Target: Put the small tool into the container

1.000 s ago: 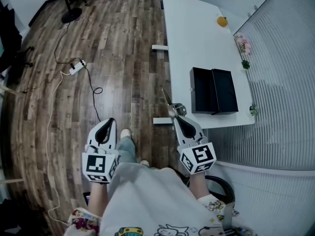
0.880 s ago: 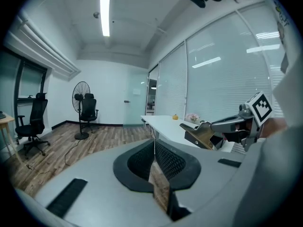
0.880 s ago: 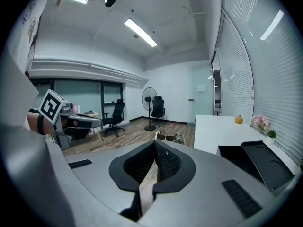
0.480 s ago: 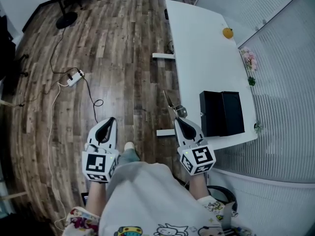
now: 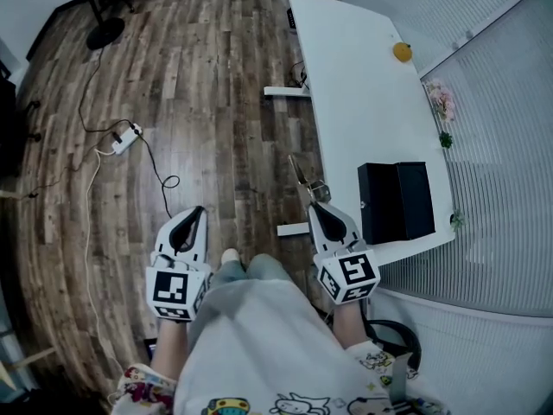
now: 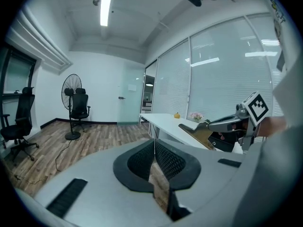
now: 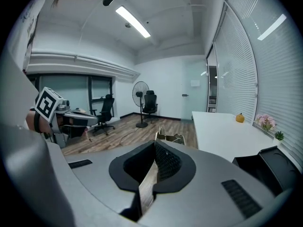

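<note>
My right gripper [image 5: 317, 206] is shut on the small tool [image 5: 301, 175], a thin pointed metal piece sticking forward over the wood floor. In the right gripper view the tool [image 7: 169, 137] pokes out just past the closed right gripper [image 7: 155, 144]. The container is a black box [image 5: 396, 201] with its lid open, near the front end of the white table [image 5: 363, 93], to the right of that gripper. The black box [image 7: 269, 161] also shows low right in the right gripper view. My left gripper [image 5: 193, 213] hangs shut and empty over the floor; its pads [image 6: 165, 160] meet.
An orange fruit [image 5: 402, 52] and pink flowers [image 5: 442, 100] sit farther along the table. A power strip [image 5: 123, 137] with loose cables lies on the floor at left, a fan base [image 5: 104, 33] beyond it. A chair base [image 5: 393, 335] is behind my right arm.
The view has shifted: the table and black box now sit lower and nearer beside the right gripper. Both grippers keep their pose, the right still holding the tool.
</note>
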{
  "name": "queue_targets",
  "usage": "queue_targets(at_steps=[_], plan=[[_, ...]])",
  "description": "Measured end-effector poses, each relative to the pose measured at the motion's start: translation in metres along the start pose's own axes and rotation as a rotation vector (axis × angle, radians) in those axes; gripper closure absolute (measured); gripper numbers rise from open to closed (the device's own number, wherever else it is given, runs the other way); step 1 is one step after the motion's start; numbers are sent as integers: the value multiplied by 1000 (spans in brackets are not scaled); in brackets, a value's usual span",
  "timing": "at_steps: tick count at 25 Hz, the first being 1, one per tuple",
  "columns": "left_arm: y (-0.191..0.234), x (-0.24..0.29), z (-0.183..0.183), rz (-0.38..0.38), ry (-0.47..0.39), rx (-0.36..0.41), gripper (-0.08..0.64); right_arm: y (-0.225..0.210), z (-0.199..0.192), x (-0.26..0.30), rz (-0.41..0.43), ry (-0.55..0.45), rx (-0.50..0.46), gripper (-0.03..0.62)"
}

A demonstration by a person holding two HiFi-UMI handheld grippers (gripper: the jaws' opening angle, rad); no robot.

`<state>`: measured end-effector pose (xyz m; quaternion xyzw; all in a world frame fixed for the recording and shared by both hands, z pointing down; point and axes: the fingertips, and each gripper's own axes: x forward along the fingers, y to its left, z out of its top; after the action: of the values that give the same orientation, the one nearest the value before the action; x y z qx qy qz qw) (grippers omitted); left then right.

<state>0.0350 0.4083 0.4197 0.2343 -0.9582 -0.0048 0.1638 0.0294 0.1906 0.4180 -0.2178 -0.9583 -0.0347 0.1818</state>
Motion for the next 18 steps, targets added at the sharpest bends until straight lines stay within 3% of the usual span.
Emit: queue_targets(at_steps=[10,18], plan=[[6,40,-2,-65,34,7,554,-32,-11,6,-93,48,37,591],[4,118,27,-122,33,51,554,-84,5,48,-131,20,67,591]])
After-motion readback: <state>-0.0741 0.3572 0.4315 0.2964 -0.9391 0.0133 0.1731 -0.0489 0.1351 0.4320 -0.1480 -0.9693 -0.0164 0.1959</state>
